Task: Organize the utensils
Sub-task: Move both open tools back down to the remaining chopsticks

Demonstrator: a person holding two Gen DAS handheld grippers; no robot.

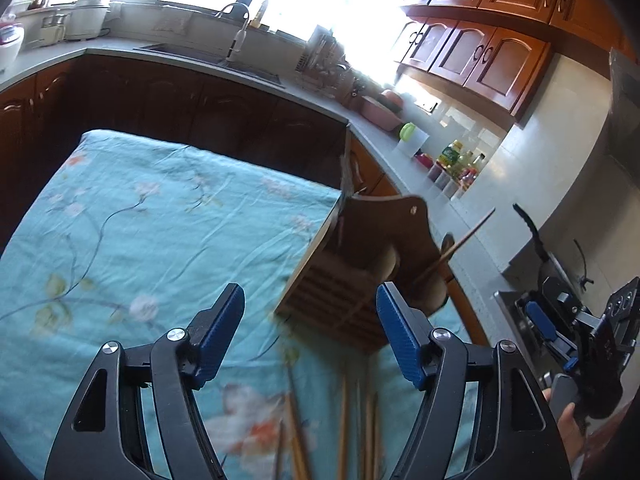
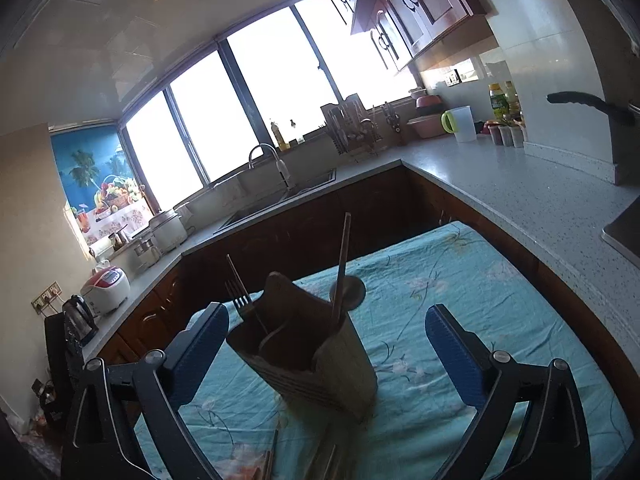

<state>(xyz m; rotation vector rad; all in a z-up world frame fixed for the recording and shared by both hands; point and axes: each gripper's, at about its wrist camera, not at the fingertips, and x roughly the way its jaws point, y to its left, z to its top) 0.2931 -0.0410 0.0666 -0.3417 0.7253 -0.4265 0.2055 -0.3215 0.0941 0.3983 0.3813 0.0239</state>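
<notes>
Utensils: fork [image 2: 239,300] and chopsticks [image 2: 342,270] stand in the wooden holder [image 2: 320,360] on the table [image 2: 480,300]; loose chopsticks [image 1: 344,420] lie before it. Left gripper [image 1: 310,334] and right gripper [image 2: 326,354] gape apart, empty.

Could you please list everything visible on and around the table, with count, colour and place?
Utensil holder: one, brown wood, upright on the cloth.
Fork: one, metal, standing in the holder.
Chopstick: one, wooden, upright in the holder.
Loose chopsticks: several, count unclear, wooden, on the cloth.
Tablecloth: one, teal floral.
Jug: one, white with green handle, on the counter.
Left gripper: jaws open, empty.
Right gripper: jaws open around the holder, not touching.
</notes>
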